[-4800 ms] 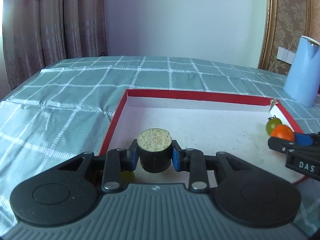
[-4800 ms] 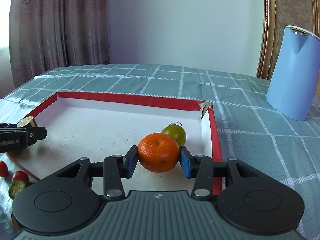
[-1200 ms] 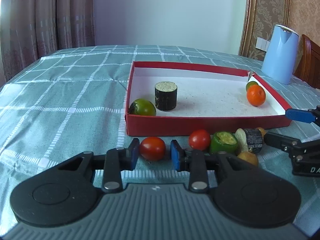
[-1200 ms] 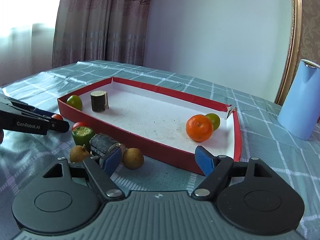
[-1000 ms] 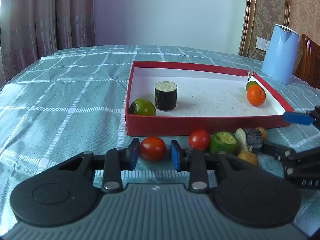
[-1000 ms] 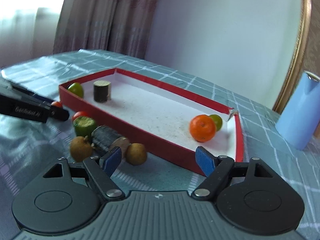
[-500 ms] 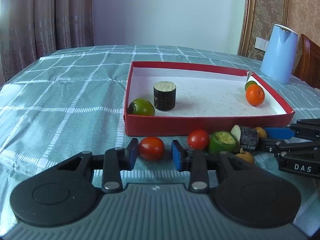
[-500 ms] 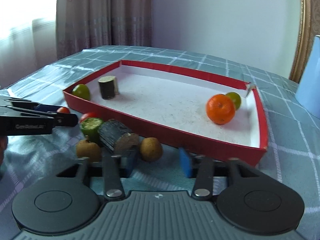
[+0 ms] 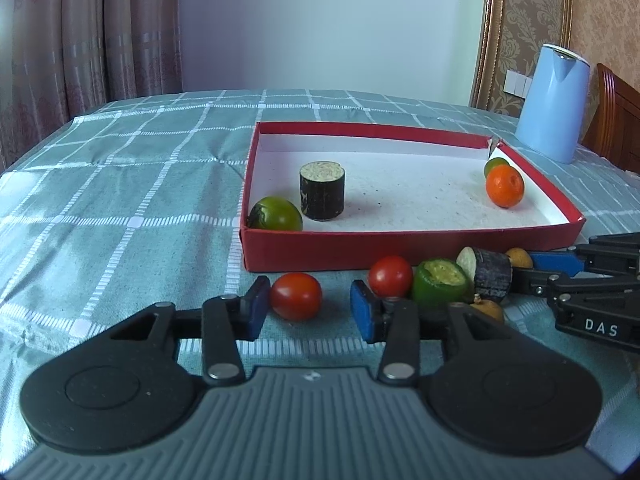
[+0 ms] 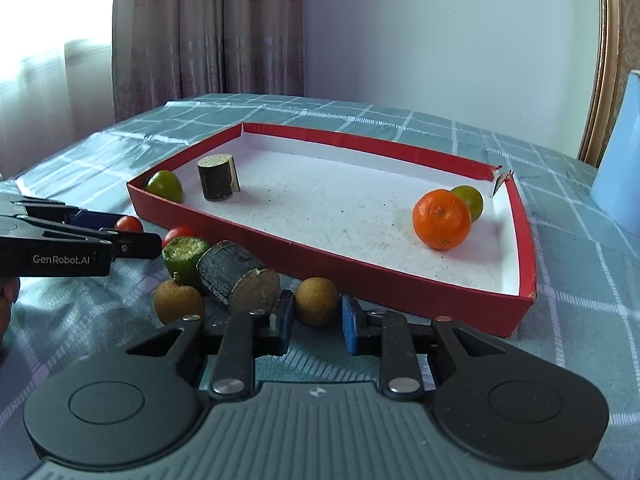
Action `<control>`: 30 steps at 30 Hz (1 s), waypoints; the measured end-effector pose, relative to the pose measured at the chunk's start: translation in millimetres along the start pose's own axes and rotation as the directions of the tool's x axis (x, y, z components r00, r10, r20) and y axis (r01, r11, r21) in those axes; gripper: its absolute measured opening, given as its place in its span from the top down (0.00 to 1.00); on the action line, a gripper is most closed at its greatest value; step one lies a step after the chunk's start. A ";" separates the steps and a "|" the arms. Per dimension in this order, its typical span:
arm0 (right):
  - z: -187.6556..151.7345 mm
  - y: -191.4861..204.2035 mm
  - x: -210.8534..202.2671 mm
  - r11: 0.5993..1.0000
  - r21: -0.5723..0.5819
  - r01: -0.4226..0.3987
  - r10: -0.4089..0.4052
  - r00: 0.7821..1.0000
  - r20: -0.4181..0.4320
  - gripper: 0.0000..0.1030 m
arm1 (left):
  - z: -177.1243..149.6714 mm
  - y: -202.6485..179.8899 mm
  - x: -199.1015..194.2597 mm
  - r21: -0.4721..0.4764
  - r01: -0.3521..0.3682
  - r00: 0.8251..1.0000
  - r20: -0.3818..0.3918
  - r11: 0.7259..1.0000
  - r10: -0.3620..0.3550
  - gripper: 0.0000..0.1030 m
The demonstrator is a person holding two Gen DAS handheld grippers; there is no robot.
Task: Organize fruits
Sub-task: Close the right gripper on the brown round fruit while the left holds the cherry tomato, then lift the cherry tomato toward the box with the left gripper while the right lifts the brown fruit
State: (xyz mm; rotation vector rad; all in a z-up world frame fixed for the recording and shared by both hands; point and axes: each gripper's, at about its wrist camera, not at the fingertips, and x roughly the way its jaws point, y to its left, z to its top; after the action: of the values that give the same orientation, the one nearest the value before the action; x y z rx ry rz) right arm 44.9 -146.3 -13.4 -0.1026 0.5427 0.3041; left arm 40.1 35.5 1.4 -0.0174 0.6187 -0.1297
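A red tray (image 9: 400, 250) (image 10: 400, 292) holds a green tomato (image 9: 276, 214), a dark cut cylinder (image 9: 322, 191), an orange (image 9: 505, 186) (image 10: 441, 219) and a small green fruit (image 10: 469, 201). In front of it lie two red tomatoes (image 9: 297, 296) (image 9: 390, 276), a green cut piece (image 9: 440, 282) (image 10: 184, 258), a dark cut piece (image 9: 486, 274) (image 10: 238, 280) and two brown longans (image 10: 317, 301) (image 10: 178, 303). My left gripper (image 9: 308, 306) is open around the nearer red tomato. My right gripper (image 10: 316, 320) stands around one longan, its pads close to it.
A light blue kettle (image 9: 554, 102) stands on the checked teal tablecloth (image 9: 120, 184) behind the tray's right corner. Curtains hang at the far left. A wooden chair (image 9: 616, 120) is at the right edge.
My right gripper has moved in low to the longan and narrowed its jaws around it. My left gripper's jaws have opened a little wider around the red tomato.
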 end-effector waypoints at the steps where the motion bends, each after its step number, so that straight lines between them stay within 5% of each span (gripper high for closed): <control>1: 0.0 0.1 0.0 1.000 -0.001 0.001 -0.001 1.000 0.000 0.76 | -0.1 0.3 0.2 0.000 0.001 1.000 0.000 1.000 -0.001 0.61; 7: -0.3 0.8 0.7 0.999 0.012 0.033 -0.033 0.999 -0.005 0.70 | -0.2 0.1 0.4 -0.003 0.007 1.000 0.000 1.000 -0.007 0.59; 8: 0.2 -0.4 2.3 0.997 0.036 0.065 -0.065 0.998 -0.011 0.56 | -0.1 0.3 0.4 -0.003 0.007 1.000 0.000 1.000 -0.007 0.59; 10: 0.3 -7.7 4.1 0.994 0.103 0.029 -0.027 0.999 -0.019 0.49 | -0.1 0.3 0.4 -0.004 0.008 1.000 0.000 1.000 -0.008 0.59; 11: 0.4 -8.0 5.4 0.995 0.104 0.002 0.000 1.000 -0.021 0.36 | -0.2 0.3 0.3 -0.004 0.008 1.000 0.000 1.000 -0.008 0.59; 19: -0.6 -7.4 3.7 0.994 0.108 0.009 -0.008 1.000 -0.014 0.35 | 0.1 0.4 0.1 -0.001 0.011 1.000 0.000 1.000 -0.011 0.56; 30: -1.0 -13.3 0.7 0.988 0.150 0.043 -0.044 0.999 0.002 0.56 | 0.3 1.1 0.1 -0.002 0.013 1.000 0.000 1.000 -0.013 0.55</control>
State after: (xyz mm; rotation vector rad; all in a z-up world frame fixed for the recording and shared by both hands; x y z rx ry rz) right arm 49.1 -159.0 -14.4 0.0315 0.5560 0.2202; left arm 40.5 36.6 1.5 -0.0232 0.6189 -0.1412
